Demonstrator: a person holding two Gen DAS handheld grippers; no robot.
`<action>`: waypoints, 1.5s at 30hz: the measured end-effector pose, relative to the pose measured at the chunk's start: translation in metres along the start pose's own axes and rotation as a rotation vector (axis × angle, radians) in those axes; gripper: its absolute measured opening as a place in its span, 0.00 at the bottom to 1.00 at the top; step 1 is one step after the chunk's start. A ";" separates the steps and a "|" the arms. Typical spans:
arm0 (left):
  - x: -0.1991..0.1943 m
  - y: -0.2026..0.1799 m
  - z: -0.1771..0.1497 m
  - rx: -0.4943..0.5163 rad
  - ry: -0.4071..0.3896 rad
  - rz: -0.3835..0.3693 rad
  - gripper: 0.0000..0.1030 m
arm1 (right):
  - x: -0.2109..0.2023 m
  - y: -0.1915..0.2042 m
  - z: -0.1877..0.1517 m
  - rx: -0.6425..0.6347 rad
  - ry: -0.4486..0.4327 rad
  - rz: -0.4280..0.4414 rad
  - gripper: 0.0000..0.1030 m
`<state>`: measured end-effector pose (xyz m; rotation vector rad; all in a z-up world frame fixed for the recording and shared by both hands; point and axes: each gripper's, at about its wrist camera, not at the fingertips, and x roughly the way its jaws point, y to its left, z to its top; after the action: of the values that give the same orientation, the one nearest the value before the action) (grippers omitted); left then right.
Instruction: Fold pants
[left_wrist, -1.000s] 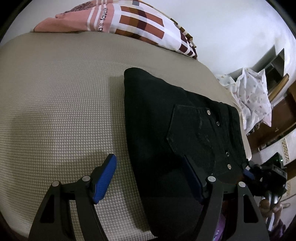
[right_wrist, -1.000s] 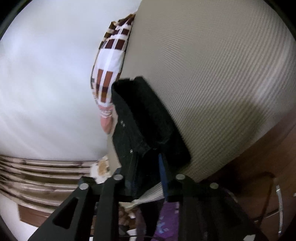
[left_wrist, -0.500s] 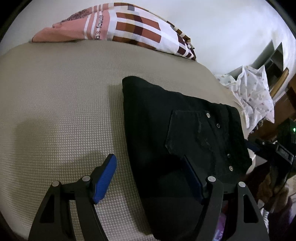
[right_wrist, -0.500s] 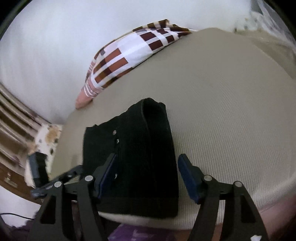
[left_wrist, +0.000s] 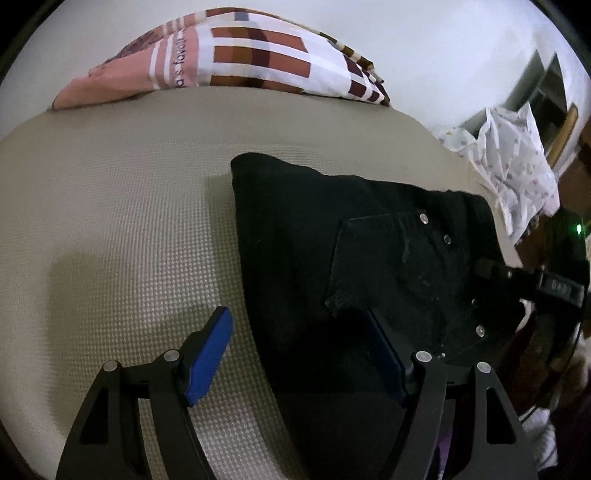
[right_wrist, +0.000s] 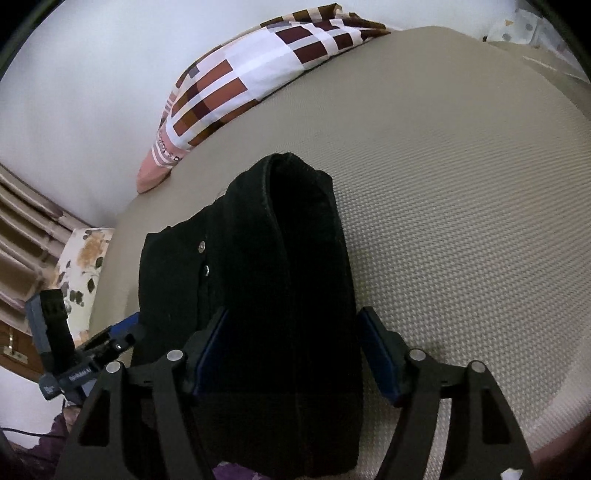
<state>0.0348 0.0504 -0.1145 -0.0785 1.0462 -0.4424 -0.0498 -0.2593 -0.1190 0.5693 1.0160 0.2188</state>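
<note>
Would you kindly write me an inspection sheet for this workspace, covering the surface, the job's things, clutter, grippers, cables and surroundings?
Surface: beige textured mattress, bare around the work.
Job's things: black pants lie folded into a compact stack near the bed's edge, back pocket and rivets facing up.
Clutter: checked pillow at the far edge by the wall; spotted white cloth heaped beyond the pants.
Grippers: left gripper open, one finger over the mattress, the other over the pants; right gripper open, its jaws have just been opening, the pants stack between them without pressing.
Cables: nothing seen on the bed.
Surroundings: white wall; floral cushion beside the bed.
</note>
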 end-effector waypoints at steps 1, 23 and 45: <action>0.000 -0.001 0.000 0.009 0.000 0.008 0.72 | 0.001 0.000 0.000 0.001 0.003 0.006 0.66; 0.016 -0.016 0.006 0.153 0.012 0.085 0.86 | 0.012 0.012 0.006 -0.107 -0.004 0.043 0.73; 0.012 -0.033 0.007 0.263 -0.026 0.154 0.37 | 0.018 0.020 0.002 -0.156 0.007 0.065 0.43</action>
<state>0.0357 0.0146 -0.1122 0.2290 0.9533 -0.4337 -0.0371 -0.2353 -0.1201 0.4604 0.9788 0.3545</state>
